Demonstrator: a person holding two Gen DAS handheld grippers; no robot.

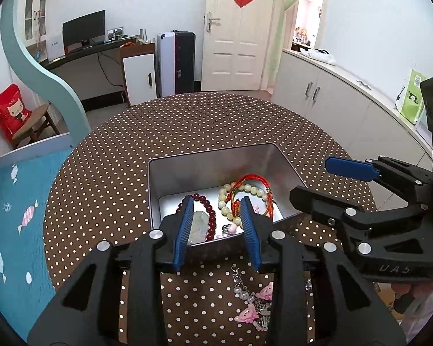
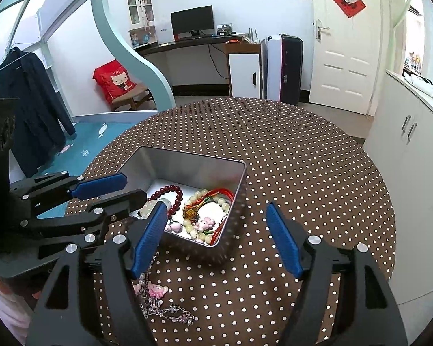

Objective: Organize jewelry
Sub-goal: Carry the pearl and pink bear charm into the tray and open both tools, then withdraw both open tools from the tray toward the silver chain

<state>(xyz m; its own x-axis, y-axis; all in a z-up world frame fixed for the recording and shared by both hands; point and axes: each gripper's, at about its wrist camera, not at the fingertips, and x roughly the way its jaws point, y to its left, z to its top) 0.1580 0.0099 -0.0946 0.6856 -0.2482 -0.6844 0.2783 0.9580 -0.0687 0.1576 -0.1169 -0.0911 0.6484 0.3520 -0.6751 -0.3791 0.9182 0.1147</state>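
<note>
The table (image 2: 303, 173), round under a dotted cloth, carries an open metal tin (image 2: 187, 161) near its front. The left tool (image 1: 216, 222) hangs over the tin's near rim, blue pads apart with nothing between them. The right tool (image 2: 216, 236) stands beside the tin with pads wide apart, also empty.

In the tin lie a red bead bracelet (image 2: 173, 191), a pale bead bracelet (image 1: 231, 201), a red cord bracelet (image 1: 257, 184) and small pink charms (image 2: 205, 223). Outside it, on the cloth just in front of the tin, a silver chain (image 1: 245, 288) with pink charms and pearls lies in a loose heap.

It looks as if both tools have let go over the tin, so the chain is the piece left to move. The next move calls for one tool to drop back to the heap, pinch a thicker part and lift it clear of the rim.

The tool arms cover part of the chain, so its full run and any tangles are unclear; a clear piece (image 1: 199, 225) inside the tin is hard to identify.
</note>
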